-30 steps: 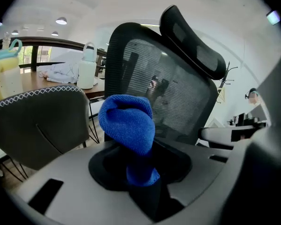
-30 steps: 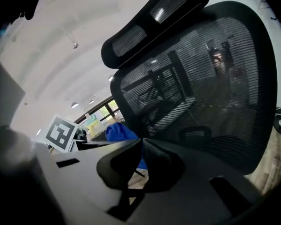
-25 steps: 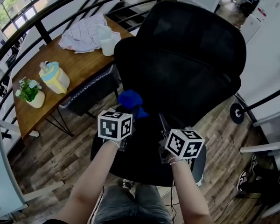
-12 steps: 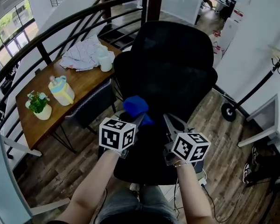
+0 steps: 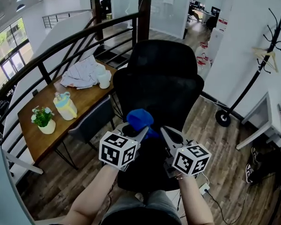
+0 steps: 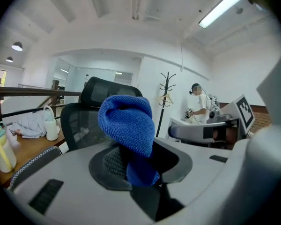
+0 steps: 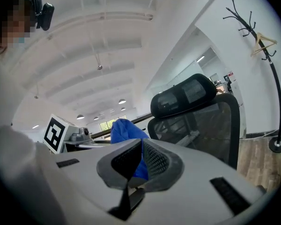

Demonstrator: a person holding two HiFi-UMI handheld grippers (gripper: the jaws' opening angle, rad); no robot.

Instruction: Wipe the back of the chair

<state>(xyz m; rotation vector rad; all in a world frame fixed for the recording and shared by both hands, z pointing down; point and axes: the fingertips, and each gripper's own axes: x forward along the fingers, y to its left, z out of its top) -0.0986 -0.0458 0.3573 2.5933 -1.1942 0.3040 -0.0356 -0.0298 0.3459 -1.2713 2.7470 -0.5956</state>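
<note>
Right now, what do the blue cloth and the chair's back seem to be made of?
Blue cloth: looks like soft microfibre or terry, matte, with a fine looped nap; it folds limply in the left tongs.
Chair back: seemingly black woven mesh in a smooth dark frame, probably plastic; the weave lets light through.

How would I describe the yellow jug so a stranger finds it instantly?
Beside the black office chair stands a wooden table. The yellow jug sits between a potted plant and a white cup; only it has a pale blue lid.
</note>
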